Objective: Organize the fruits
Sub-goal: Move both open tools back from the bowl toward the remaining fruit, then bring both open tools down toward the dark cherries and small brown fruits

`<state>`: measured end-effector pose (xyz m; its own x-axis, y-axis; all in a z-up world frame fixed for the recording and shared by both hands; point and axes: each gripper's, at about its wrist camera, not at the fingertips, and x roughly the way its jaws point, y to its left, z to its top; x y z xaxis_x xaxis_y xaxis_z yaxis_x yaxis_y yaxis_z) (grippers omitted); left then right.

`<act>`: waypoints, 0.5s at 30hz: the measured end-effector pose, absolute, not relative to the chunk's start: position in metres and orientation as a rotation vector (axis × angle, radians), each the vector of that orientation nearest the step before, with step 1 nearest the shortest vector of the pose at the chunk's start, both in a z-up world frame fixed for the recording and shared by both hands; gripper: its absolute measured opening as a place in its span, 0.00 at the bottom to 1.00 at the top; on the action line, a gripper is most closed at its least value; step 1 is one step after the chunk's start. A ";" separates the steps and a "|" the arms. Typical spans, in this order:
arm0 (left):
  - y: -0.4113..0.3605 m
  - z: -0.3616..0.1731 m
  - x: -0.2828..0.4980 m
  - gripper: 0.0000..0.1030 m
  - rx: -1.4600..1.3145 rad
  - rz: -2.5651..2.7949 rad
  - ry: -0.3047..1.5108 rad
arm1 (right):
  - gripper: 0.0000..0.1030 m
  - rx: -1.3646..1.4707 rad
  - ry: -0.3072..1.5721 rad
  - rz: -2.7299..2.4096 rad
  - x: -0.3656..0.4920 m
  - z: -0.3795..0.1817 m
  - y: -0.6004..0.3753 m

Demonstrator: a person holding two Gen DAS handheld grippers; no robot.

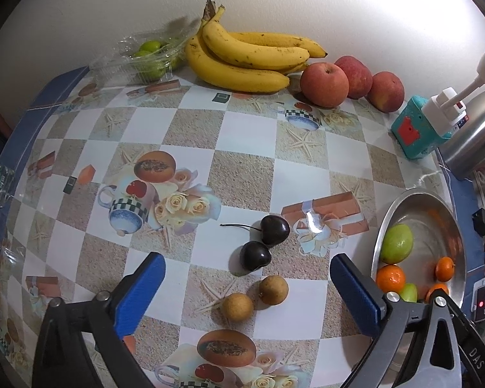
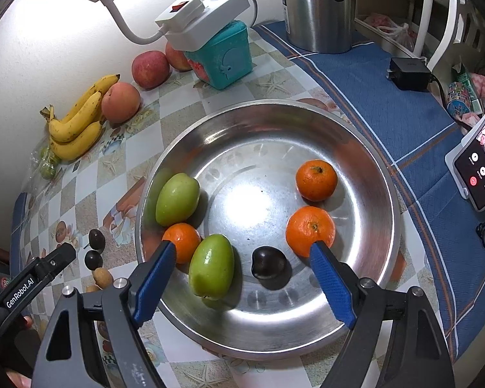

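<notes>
Tablecloth, checkered with printed cups, met a white wall at the far edge. Your left gripper and right gripper gaped empty; cherries lay near-left of the bowl.

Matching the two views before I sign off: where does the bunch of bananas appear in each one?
Left wrist view: bunch of bananas at top centre, against the wall, left of the red apples.
Right wrist view: bunch of bananas at far left, beside the red apples.
Shared landmark: the teal box.
</notes>
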<state>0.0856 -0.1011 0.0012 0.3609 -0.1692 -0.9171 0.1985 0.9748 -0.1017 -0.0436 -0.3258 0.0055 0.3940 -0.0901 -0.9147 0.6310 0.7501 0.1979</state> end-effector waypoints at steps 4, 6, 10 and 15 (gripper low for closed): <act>-0.100 0.002 0.085 1.00 0.032 -0.234 1.174 | 0.83 0.574 1.082 -0.487 -0.042 0.006 -0.325; -0.098 0.003 0.086 1.00 0.028 -0.238 1.175 | 0.83 0.569 1.085 -0.485 -0.041 0.006 -0.323; -0.096 0.004 0.086 1.00 0.026 -0.246 1.180 | 0.83 0.555 1.088 -0.478 -0.038 0.007 -0.319; -0.089 0.007 0.086 1.00 0.030 -0.241 1.169 | 0.83 0.535 1.098 -0.455 -0.033 0.008 -0.309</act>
